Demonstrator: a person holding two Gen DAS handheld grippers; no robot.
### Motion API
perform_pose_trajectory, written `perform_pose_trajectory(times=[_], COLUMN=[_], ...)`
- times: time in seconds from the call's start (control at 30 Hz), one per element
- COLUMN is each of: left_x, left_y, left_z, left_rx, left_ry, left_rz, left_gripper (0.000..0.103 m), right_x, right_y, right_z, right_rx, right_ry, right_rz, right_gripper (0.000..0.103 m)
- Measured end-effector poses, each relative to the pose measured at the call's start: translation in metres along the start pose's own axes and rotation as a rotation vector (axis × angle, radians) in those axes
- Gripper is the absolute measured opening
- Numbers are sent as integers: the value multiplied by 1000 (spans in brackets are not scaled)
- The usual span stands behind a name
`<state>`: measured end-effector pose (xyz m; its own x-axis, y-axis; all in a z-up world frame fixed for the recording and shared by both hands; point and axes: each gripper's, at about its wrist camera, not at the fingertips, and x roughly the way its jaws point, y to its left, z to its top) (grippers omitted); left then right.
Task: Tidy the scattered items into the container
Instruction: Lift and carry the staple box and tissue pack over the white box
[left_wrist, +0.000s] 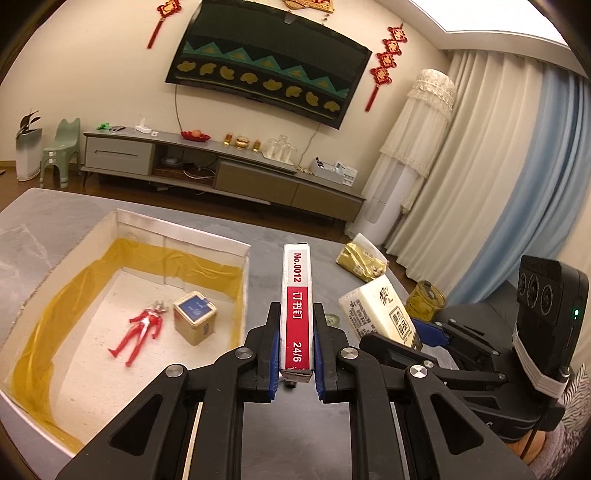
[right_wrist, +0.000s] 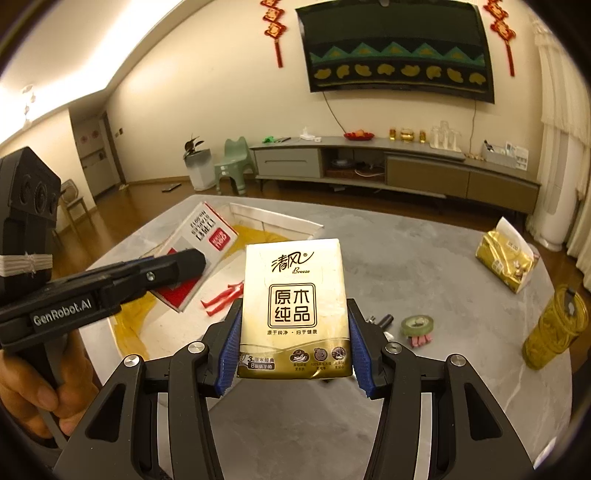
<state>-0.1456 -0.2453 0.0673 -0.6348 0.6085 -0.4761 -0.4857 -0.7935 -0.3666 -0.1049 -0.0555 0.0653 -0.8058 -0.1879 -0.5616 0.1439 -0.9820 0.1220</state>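
Currently, a narrow red-and-white staple box marked "No.0012" is clamped end-on in the left gripper, beside the white, yellow-lined container. A cream-and-gold tissue pack is pinched upright in the right gripper over the grey table.

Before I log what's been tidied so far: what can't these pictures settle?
- Left wrist view: the container's near inside corner is hidden by the left gripper and the staple box.
- Right wrist view: the tissue pack covers most of the red figure; small pink things beside the tape roll are too tiny to identify.
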Motion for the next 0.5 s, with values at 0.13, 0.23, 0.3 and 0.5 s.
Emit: perform_pose_trajectory(times=[0.13, 0.23, 0.3, 0.5], left_x=[-11, -17, -21, -33], left_y=[9, 17, 21, 37], left_z=[3, 4, 4, 5], left_rx=[-4, -13, -21, -44], left_ry=[-26, -35, -40, -58], left_rz=[16, 26, 30, 39], left_gripper=[15, 15, 15, 15], right_x=[3, 4, 4, 6], right_y=[11, 21, 27, 44], right_z=[1, 2, 2, 5], right_rx=[-18, -33, -42, -68], right_ry=[1, 3, 0, -4], right_rz=[0, 5, 8, 17], right_gripper=[54, 54, 54, 54])
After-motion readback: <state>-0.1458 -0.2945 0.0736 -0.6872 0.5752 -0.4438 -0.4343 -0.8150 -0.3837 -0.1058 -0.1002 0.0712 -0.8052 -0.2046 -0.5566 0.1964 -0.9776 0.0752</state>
